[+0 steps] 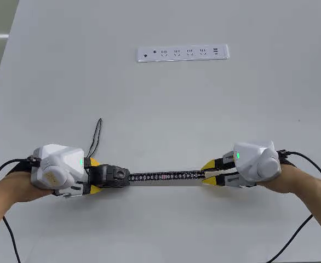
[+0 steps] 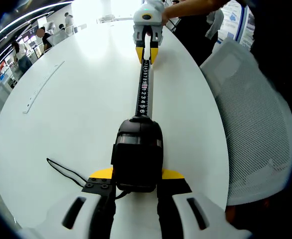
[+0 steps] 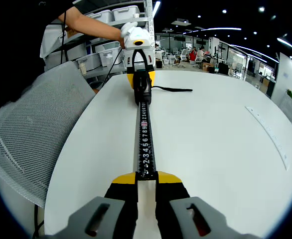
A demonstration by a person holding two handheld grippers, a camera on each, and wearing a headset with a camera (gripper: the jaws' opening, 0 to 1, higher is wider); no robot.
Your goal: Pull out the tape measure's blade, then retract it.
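- On the near side of the white table [image 1: 149, 98], well short of the power strip [image 1: 182, 53], both grippers hold the tape measure low over the surface.
- The left gripper [image 1: 93, 176] has its jaws clamped on the black case [image 1: 110, 176], which sits below and left of the power strip's left end.
- In the left gripper view, the case [image 2: 137, 149] sits between the yellow jaw tips and its mouth points straight away from them.
- The right gripper [image 1: 210, 173] pinches the free end of the blade [image 1: 166, 176] with its jaws nearly together, below the power strip's right end.
- The blade is pulled out and spans the gap from the case to the right jaws. Its long axis runs left to right, roughly parallel to the power strip's length.
- In the right gripper view, the blade [image 3: 145, 139] runs straight ahead from the jaws to the case [image 3: 142, 82], numbers facing up.
- The pull-out looks done or nearly so. Retracting would likely mean moving the right gripper along the blade's line towards the case.
- A thin black wrist cord [image 1: 96, 134] trails from the case towards the power strip.
- The power strip lies farthest from the person, flat and well apart from the tape.
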